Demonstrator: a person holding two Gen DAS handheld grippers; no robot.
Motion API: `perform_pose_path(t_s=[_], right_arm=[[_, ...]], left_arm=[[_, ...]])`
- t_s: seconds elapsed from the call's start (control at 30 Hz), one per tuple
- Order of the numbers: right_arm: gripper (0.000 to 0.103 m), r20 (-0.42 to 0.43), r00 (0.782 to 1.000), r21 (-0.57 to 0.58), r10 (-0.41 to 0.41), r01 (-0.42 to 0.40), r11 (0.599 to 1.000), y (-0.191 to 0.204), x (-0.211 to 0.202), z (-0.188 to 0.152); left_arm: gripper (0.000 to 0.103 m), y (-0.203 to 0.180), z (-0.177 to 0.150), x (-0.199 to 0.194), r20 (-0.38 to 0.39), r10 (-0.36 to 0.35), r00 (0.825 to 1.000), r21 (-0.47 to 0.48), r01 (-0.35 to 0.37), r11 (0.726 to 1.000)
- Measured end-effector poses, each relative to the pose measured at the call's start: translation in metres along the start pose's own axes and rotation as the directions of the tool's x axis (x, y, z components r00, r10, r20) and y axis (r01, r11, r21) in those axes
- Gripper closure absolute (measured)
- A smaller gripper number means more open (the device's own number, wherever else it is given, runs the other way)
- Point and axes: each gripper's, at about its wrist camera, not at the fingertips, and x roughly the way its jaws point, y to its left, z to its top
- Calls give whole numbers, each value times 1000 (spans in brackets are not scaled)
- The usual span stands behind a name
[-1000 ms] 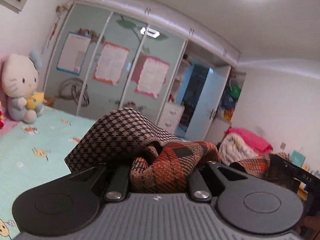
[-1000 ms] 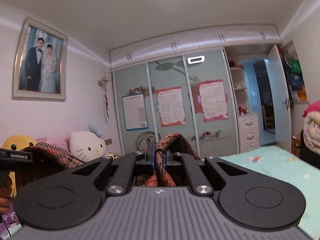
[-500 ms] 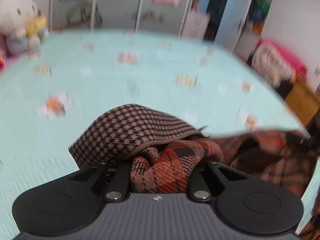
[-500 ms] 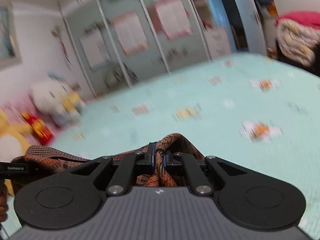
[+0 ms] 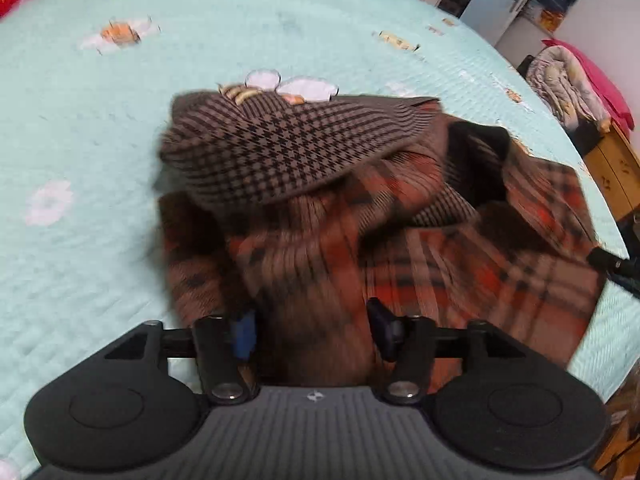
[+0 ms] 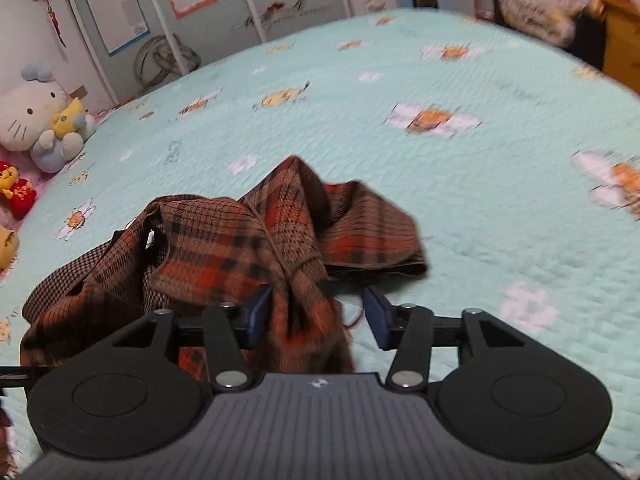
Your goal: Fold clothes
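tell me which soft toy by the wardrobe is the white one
The white cat plush with the blue bow, holding a yellow toy, nearest the wardrobe doors. The small bear plush in front of it is yellow, dressed in red.

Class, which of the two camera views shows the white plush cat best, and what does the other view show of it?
The right wrist view. The white plush cat sits whole and sharp at the left edge of the bed, holding a yellow toy. The left wrist view looks down on the plaid garment and catches only a blurred pale scrap at its top left corner, too little to identify.
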Motion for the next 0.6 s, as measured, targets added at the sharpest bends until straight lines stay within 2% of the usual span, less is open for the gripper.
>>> perform_pose_path(t_s=[0.07,0.1,0.17,0.33,0.47,0.6], right_arm=[[44,26,999,-55,-31,32,998,12,-19,-12],[39,28,999,-83,-42,44,996,20,-26,-18],[32,17,999,-126,-45,47,991,39,-42,-30],[28,-79,996,-159,-33,20,987,86,-70,-52],[28,-136,990,-196,-44,17,980,114,-88,-63],[28,-89,994,-262,-66,41,964,131,-105,-70]], left_arm=[[36,-6,-15,-20,14,56,998,34,-56,998],[31,-9,-22,-30,17,88,996,49,-89,995],[30,-19,-29,-41,14,131,991,79,-131,988],[30,-47,-44,-64,-1,216,976,154,-213,965],[27,-70,-56,-82,-8,284,959,215,-276,937],[23,-91,-65,-95,26,369,929,282,-361,889]])
